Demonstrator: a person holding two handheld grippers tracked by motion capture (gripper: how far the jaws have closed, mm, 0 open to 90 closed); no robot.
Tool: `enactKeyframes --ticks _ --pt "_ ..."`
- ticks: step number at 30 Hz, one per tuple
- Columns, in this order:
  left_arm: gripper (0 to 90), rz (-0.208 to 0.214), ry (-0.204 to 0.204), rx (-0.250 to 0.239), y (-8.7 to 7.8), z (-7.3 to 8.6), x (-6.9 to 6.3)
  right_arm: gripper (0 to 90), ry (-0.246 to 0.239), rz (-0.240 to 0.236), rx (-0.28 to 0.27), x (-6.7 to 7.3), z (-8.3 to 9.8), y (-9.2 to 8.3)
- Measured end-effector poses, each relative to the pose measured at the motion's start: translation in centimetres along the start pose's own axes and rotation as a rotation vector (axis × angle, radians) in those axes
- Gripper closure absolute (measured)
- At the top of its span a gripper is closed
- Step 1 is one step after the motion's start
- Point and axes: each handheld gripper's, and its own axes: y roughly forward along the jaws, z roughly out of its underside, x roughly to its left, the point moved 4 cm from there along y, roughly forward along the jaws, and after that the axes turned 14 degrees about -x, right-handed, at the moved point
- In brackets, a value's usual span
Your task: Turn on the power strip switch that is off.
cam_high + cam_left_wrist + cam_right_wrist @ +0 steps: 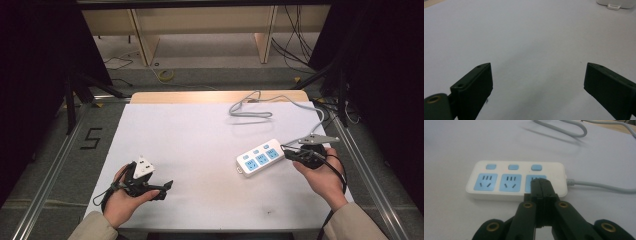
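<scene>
A white power strip (260,157) with three blue sockets and three blue switches lies on the right part of the white table cover (200,145). Its grey cable (250,112) loops away toward the far edge. My right gripper (287,151) is shut with nothing between its jaws. In the right gripper view its tips (540,182) sit over the near edge of the rightmost socket of the strip (499,181); whether they touch it I cannot tell. My left gripper (165,189) stands open at the near left, jaws wide (537,75) over bare cover, with the strip's end (615,3) far ahead.
The grey cable (599,185) leaves the strip's right end and runs off the table's far right corner. Metal frame rails (60,155) flank the table on both sides. A wooden edge (215,96) borders the far side, with shelving and floor cables beyond.
</scene>
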Motion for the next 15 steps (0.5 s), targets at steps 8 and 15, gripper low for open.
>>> enactKeyframes --ticks 8,15 --pt "8.0 0.001 0.004 0.001 0.03 0.00 0.00 90.0 0.001 -0.001 0.007 -0.05 -0.29 0.49" --pt "8.0 0.001 0.004 -0.003 0.06 -0.02 -0.04 90.0 0.001 -0.001 0.010 -0.12 -0.51 0.78"
